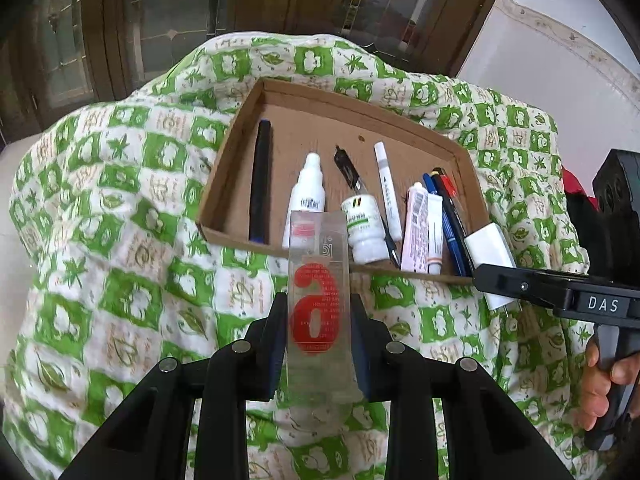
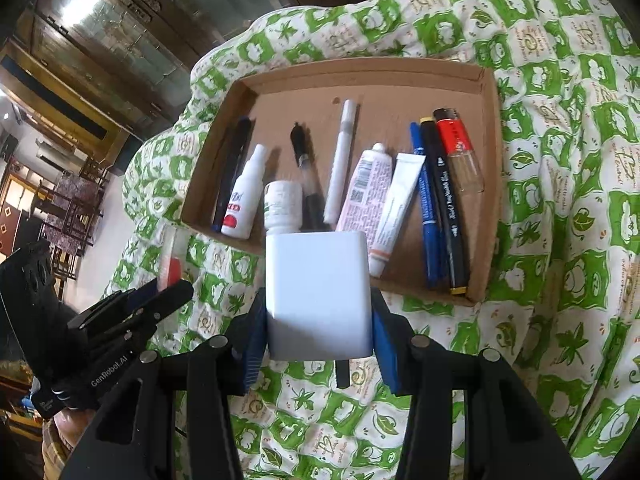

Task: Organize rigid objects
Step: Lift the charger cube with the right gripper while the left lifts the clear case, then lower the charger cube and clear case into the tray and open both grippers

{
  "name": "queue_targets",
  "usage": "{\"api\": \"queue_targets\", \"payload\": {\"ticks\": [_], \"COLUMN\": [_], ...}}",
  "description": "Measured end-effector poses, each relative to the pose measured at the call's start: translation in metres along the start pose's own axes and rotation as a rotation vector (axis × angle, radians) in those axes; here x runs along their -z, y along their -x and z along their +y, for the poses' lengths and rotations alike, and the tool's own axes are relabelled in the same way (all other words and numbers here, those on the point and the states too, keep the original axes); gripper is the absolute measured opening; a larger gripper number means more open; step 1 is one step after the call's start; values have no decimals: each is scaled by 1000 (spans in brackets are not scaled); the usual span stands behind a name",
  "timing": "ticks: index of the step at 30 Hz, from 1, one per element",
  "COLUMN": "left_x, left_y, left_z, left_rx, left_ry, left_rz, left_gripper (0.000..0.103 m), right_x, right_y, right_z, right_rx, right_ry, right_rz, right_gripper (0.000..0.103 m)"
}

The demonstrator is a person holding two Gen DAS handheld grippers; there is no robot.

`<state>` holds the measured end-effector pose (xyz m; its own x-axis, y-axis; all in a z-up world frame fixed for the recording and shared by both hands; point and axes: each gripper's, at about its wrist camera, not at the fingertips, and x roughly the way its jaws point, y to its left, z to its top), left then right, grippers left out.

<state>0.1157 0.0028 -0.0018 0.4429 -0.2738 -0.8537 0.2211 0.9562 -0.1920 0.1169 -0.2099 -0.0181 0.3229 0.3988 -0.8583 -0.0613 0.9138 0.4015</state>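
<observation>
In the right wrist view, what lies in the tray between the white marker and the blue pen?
Two tubes: a pink-labelled tube and a white tube, side by side between the white marker and blue pen.

left gripper (image 1: 319, 340): pointing steeply down, jaws clamped on the clear bottle (image 1: 318, 300) | right gripper (image 2: 320, 336): same downward tilt, pads squeezing the white block (image 2: 318, 292) | a hand (image 1: 600, 384) wraps the right gripper's handle
</observation>
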Motion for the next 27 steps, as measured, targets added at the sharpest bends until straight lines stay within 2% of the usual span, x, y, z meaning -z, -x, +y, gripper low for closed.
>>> {"api": "queue_targets", "payload": {"ticks": [13, 27], "left_x": [-18, -26], "left_y": [-4, -13], "left_z": [-15, -13], "left_rx": [-39, -52], "left_ry": [-70, -90], "left_rz": [-17, -5], "left_gripper": [30, 30], "right_x": [-5, -4], "right_y": [5, 5], "right_z": [-12, -16], "right_rx": [12, 22], "right_ry": [-29, -55], "right_rz": [-21, -18], "right_gripper": [45, 45]}}
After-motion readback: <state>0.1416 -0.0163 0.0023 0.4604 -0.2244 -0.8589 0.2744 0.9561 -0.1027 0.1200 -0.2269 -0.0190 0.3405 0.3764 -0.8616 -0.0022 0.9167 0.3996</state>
